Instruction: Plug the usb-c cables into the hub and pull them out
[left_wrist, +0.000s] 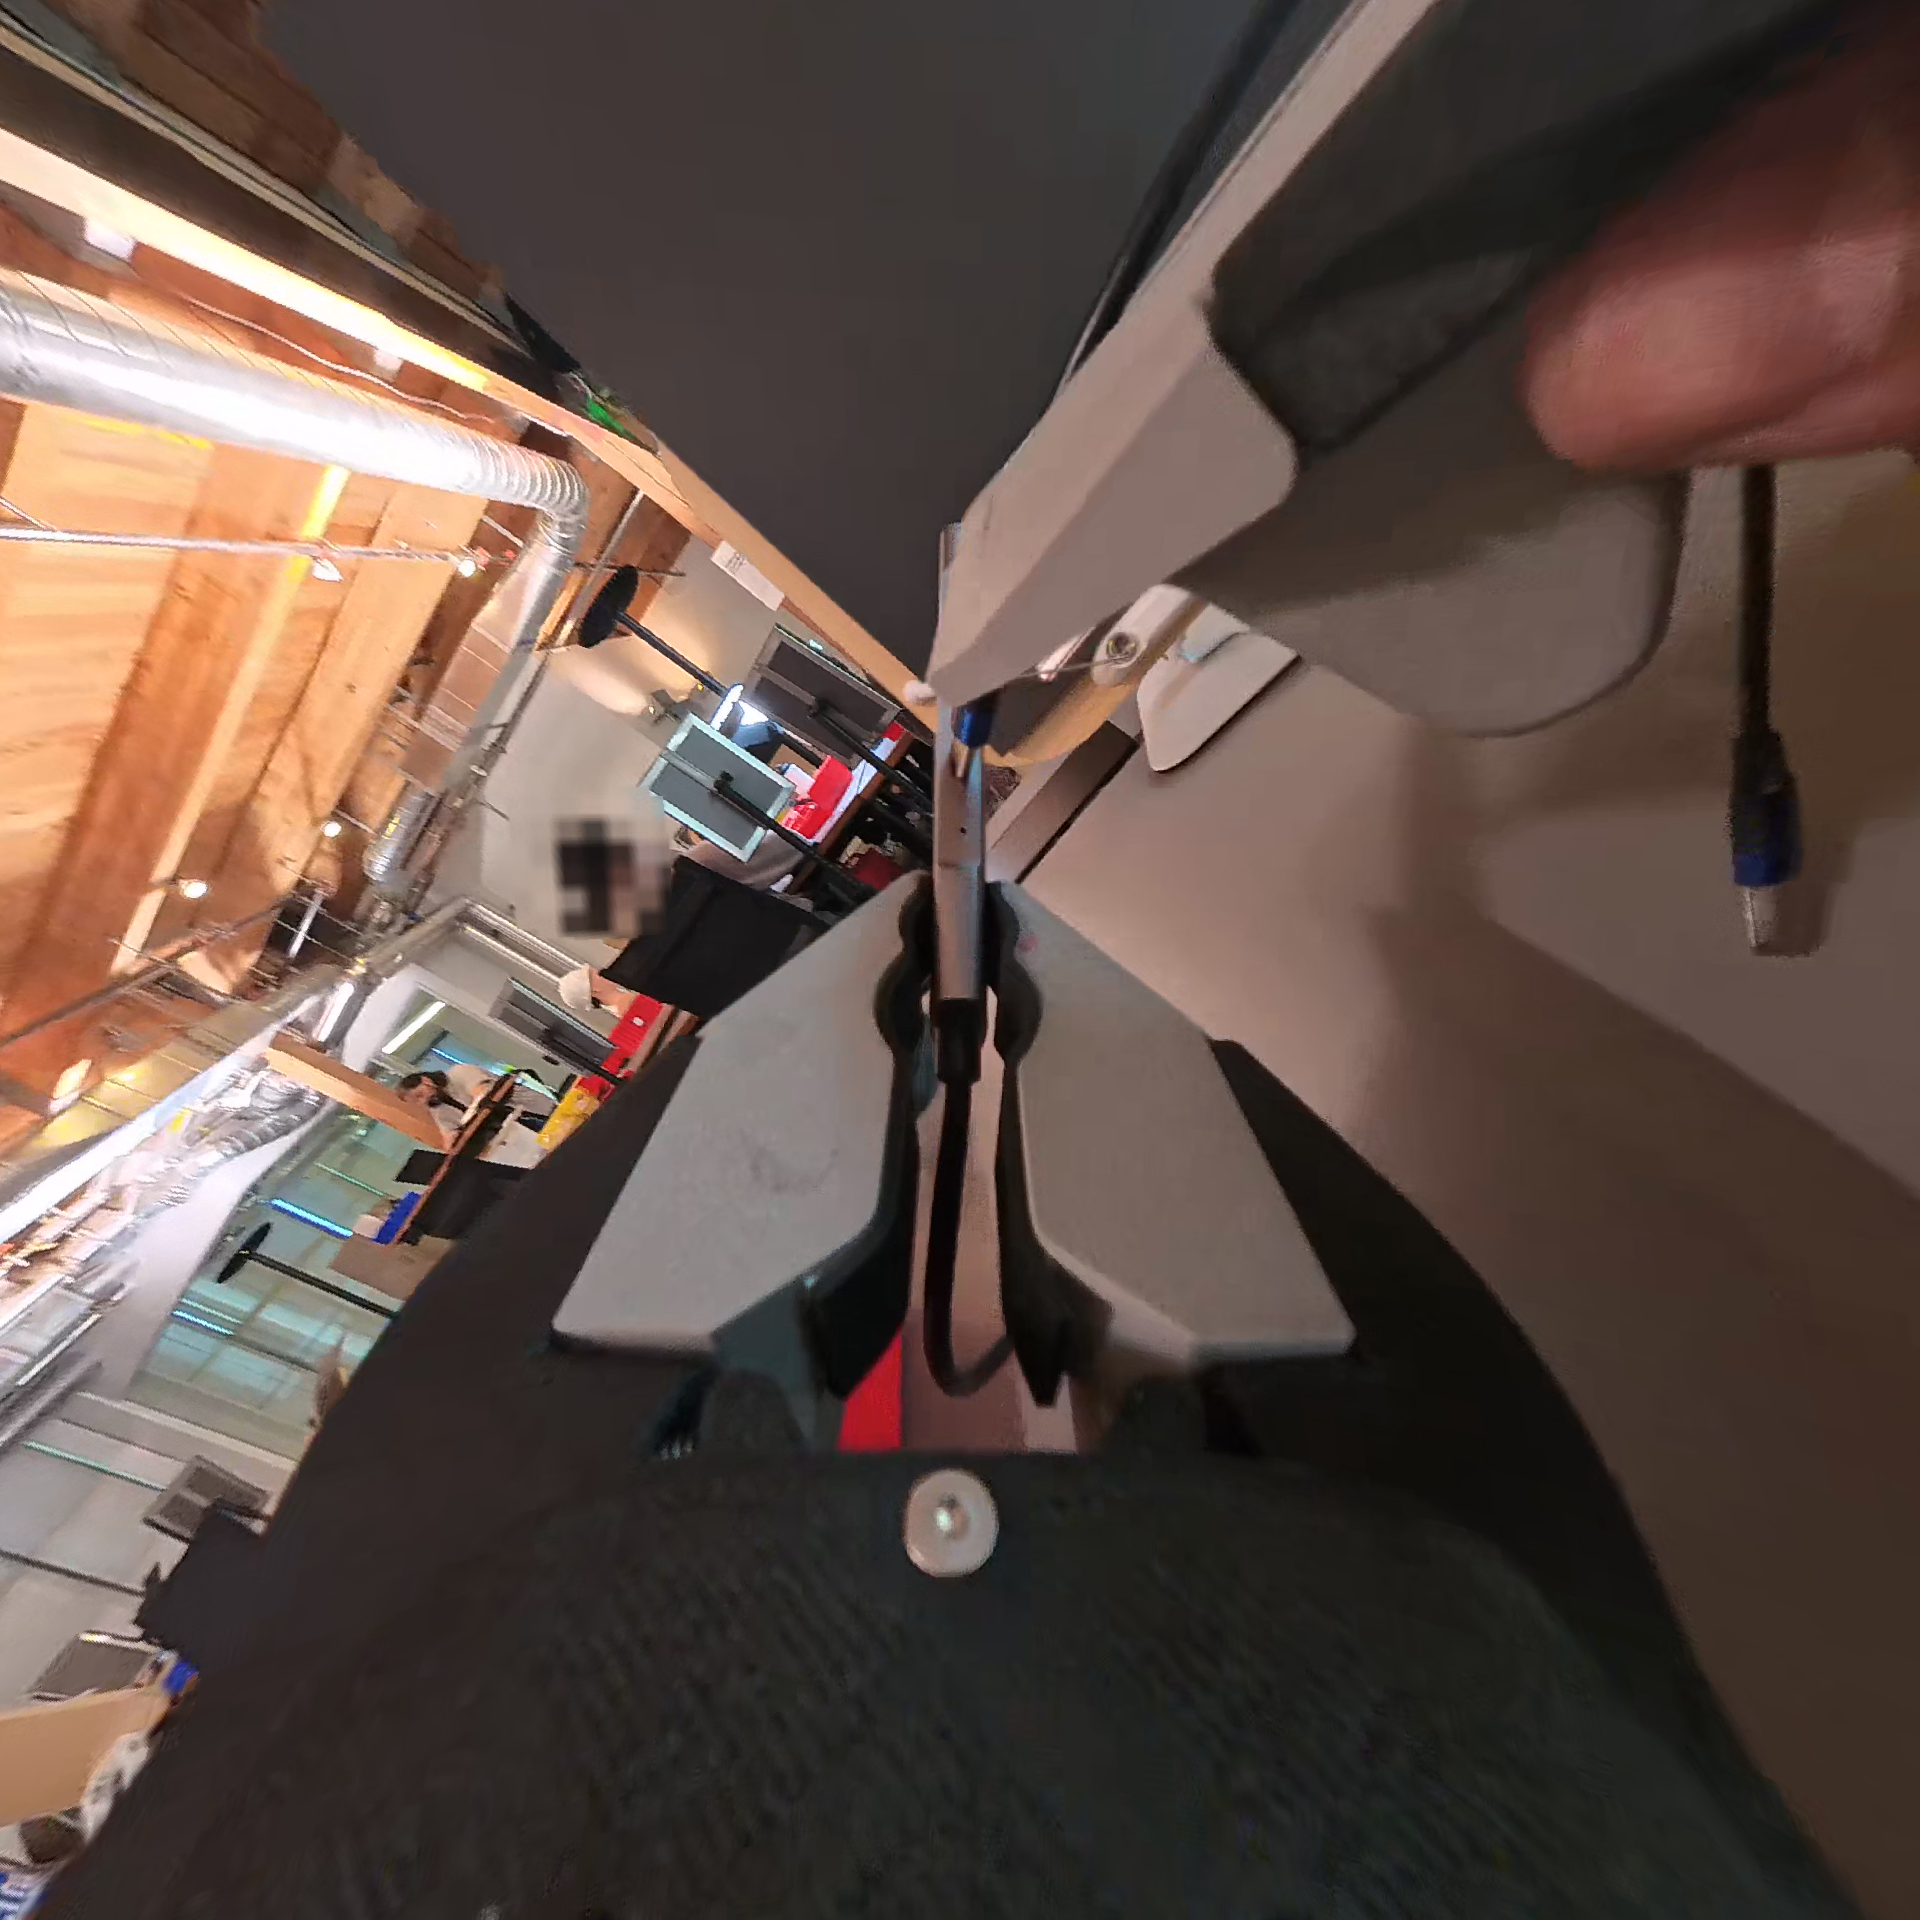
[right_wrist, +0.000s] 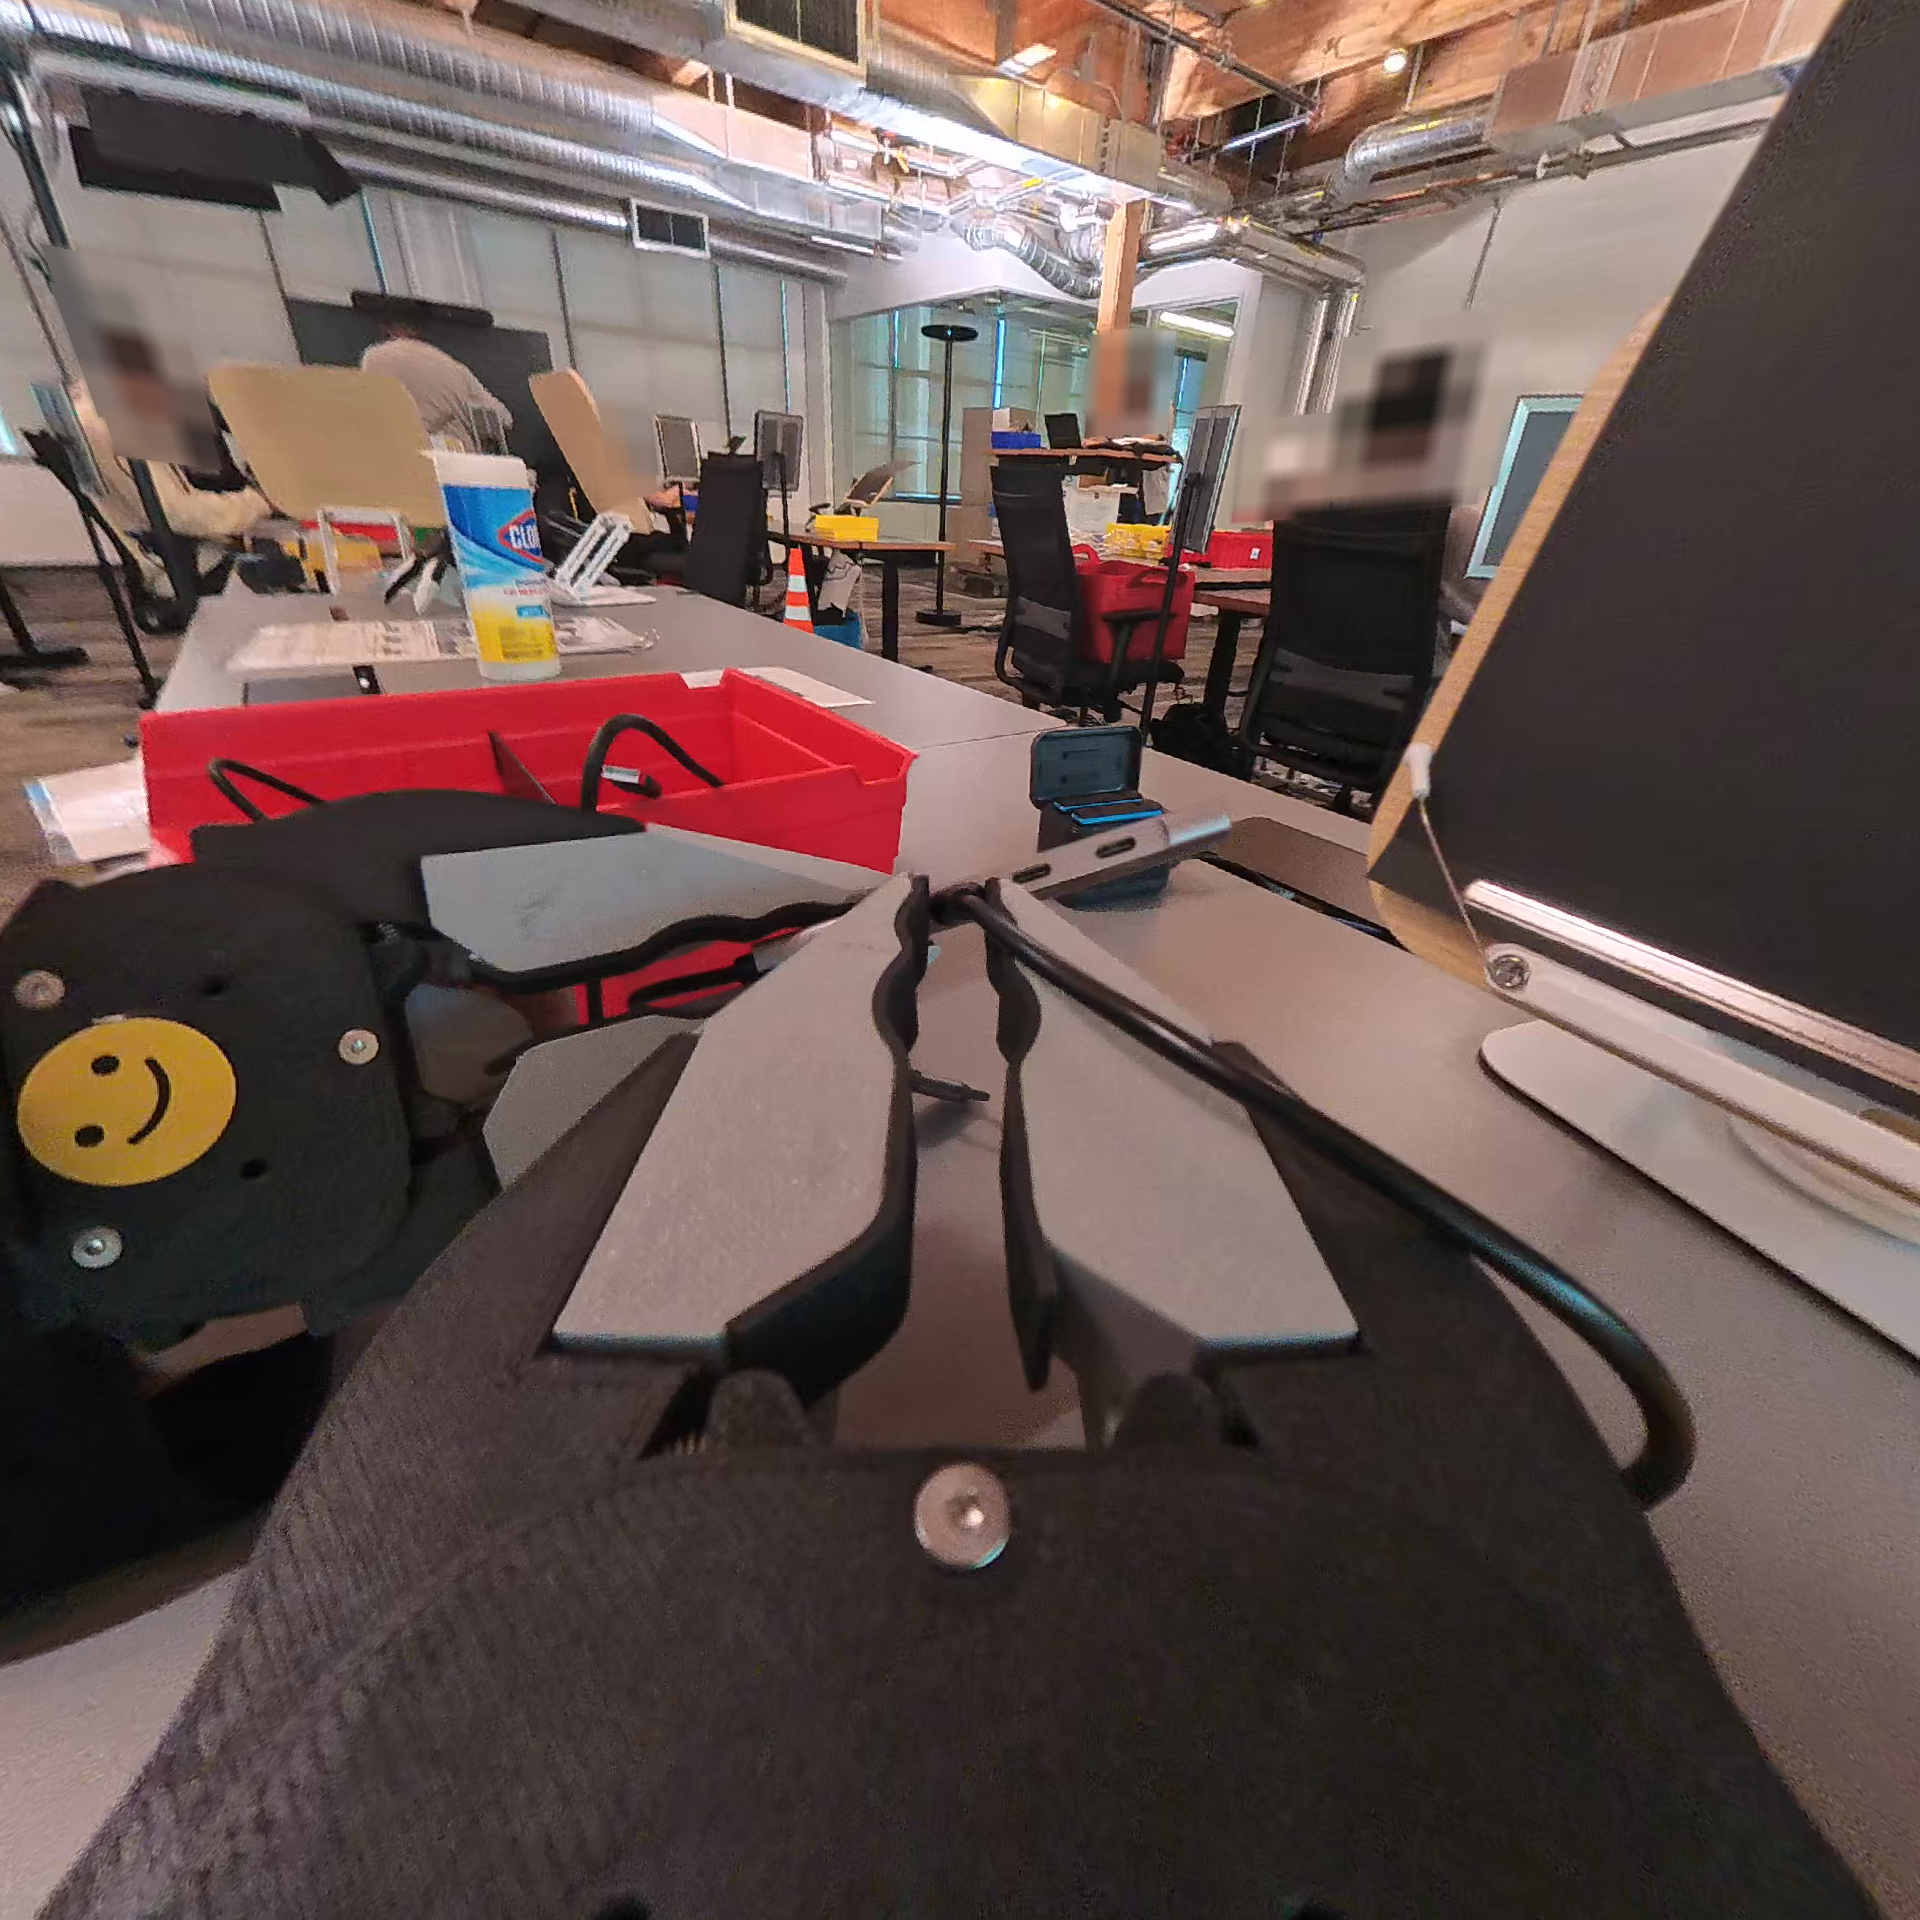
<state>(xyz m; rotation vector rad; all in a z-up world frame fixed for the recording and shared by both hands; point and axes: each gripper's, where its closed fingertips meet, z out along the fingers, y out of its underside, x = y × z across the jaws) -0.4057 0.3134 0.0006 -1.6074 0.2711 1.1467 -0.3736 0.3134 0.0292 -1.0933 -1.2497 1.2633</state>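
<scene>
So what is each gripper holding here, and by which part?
The left gripper is shut on the grey hub, clamping the end where its own lead comes out. The right gripper pinches a black cable near its plug end, by the hub's ports.

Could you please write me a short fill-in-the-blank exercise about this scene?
1. The left gripper is shut on the grey ___.
2. The right gripper is shut on a ___ cable.
3. The bin on the table is ___.
Missing words: hub; black; red.
</scene>
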